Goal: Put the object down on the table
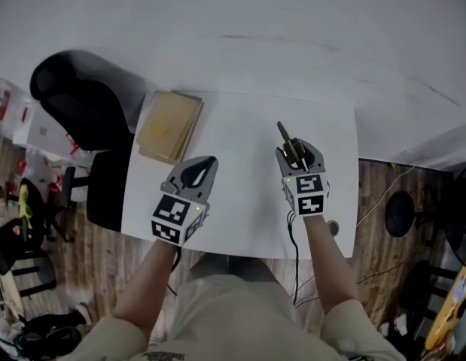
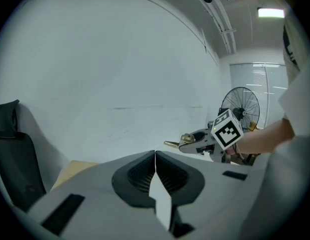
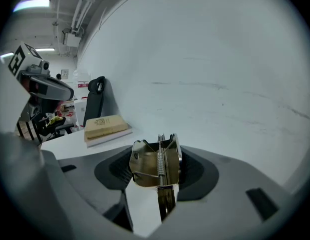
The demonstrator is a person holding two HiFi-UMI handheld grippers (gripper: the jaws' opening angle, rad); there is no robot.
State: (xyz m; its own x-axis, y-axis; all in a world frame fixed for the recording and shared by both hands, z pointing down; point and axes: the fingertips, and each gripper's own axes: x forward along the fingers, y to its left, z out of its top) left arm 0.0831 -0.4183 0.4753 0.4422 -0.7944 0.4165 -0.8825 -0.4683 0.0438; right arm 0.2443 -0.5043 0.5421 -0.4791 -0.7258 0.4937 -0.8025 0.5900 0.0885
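the right gripper (image 3: pixel 158 170) had its jaws clamped on one brassy metal clip (image 3: pixel 156 164) with a coil spring across its middle. the clip's narrow end pointed forward, away from the person, over the right half of the table (image 1: pixel 240 201). whether it touched the top could not be told. the left gripper (image 2: pixel 155 170) had its jaws closed together with nothing between them, over the table's near left part. each of the two grippers carried a cube with black and white square markers.

the table was white and plain. one flat tan box (image 1: pixel 170 125) lay on it near the far left corner, well apart from both grippers. a small dark mark was printed on the box's top, too small to read.

the table stood against a pale grey wall (image 1: pixel 293 21). one black chair (image 1: pixel 82 104) stood just beside its left edge on a wooden floor (image 1: pixel 82 262), and thin cables (image 1: pixel 383 186) lay on the floor to the right. one round fan (image 2: pixel 241 106) stood farther back in the room, and a ceiling light (image 2: pixel 271 13) was lit.
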